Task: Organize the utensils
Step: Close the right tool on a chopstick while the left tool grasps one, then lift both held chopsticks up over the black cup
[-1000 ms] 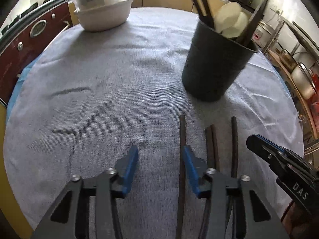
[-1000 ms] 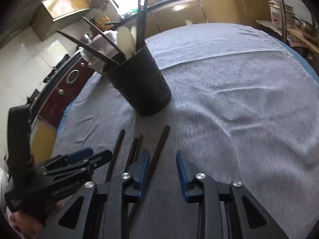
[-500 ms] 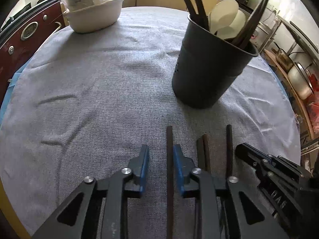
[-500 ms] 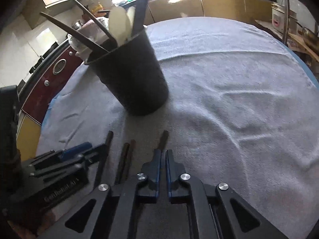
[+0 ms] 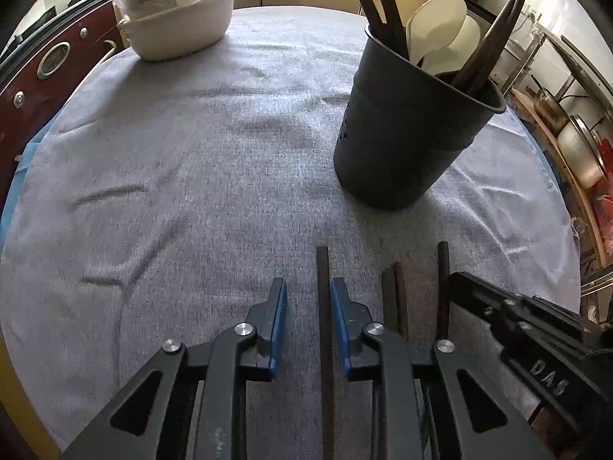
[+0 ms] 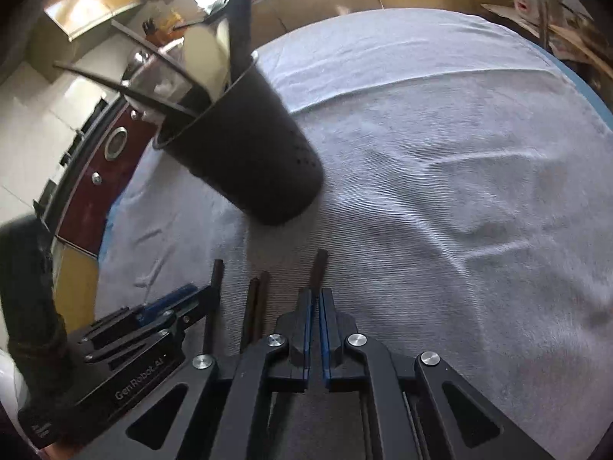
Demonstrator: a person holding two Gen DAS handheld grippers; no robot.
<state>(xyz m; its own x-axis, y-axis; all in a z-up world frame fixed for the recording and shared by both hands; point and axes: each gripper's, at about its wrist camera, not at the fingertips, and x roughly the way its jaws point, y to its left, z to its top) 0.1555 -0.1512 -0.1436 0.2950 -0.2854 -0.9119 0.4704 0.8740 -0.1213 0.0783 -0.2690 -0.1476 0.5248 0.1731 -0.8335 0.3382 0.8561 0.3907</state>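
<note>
Several dark chopsticks lie side by side on the grey cloth in front of a black holder (image 5: 406, 134) filled with dark sticks and white spoons. My left gripper (image 5: 308, 299) is open, its blue pads on either side of the leftmost chopstick (image 5: 322, 280), not clamping it. My right gripper (image 6: 315, 299) is shut on the rightmost chopstick (image 6: 318, 268), whose tip sticks out past the pads. In the left wrist view the right gripper (image 5: 471, 287) sits over that chopstick (image 5: 442, 268). A pair of chopsticks (image 5: 394, 291) lies between. The holder (image 6: 249, 153) also shows in the right wrist view.
A white bowl (image 5: 180, 27) with wrapped contents stands at the far left of the round table, covered by the grey cloth (image 5: 191, 153). A red appliance (image 5: 46, 61) is beyond the left edge. Shelves with pots (image 5: 578, 145) are to the right.
My right gripper has closed on the rightmost chopstick. My left gripper has narrowed and shifted so the leftmost chopstick lies between its pads. Both moved closer to the holder.
</note>
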